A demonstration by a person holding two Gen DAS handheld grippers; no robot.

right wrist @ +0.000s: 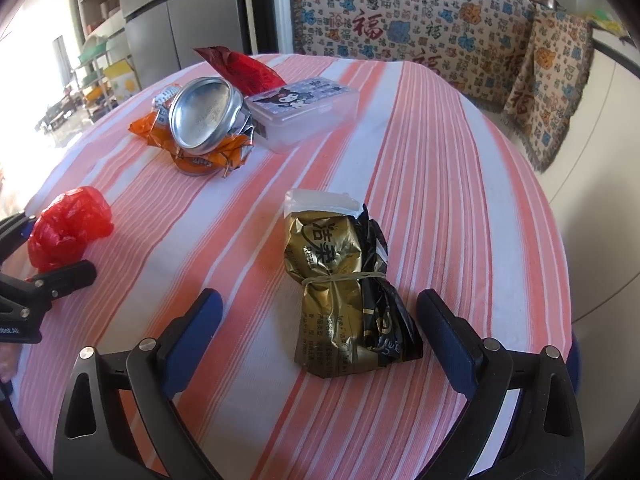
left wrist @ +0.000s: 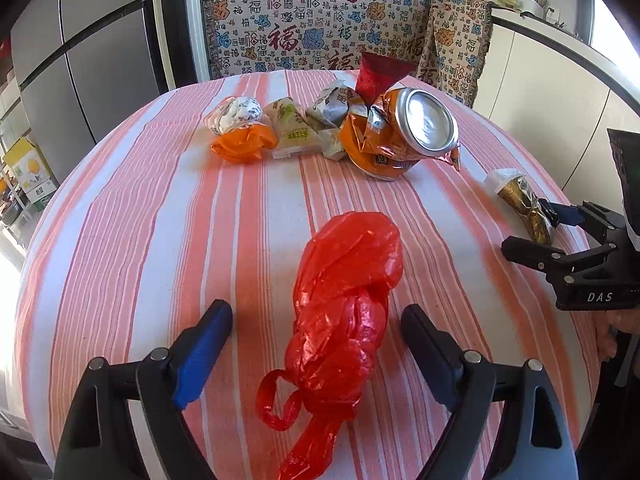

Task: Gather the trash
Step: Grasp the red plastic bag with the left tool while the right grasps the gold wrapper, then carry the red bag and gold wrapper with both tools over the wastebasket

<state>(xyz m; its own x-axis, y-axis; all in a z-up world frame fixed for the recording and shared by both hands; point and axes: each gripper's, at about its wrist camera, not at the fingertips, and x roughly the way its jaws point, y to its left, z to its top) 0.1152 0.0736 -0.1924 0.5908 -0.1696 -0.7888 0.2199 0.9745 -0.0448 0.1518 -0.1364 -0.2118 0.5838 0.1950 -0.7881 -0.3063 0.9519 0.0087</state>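
While both jaws gape, the left hand-held gripper [left wrist: 316, 354] may pinch only loose red bag [left wrist: 344, 300] film; the right hand-held gripper [right wrist: 320, 334] could skid off the gold packet [right wrist: 344, 292].

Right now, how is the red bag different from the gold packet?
The red plastic bag is see-through, plain and loosely scrunched, with a loop handle sticking out; the gold packet is shiny foil, printed with writing. The gold packet is tied round its middle with a rubber band; the red plastic bag has none. Both lie on the striped tablecloth, each between an open hand-held gripper's fingers.
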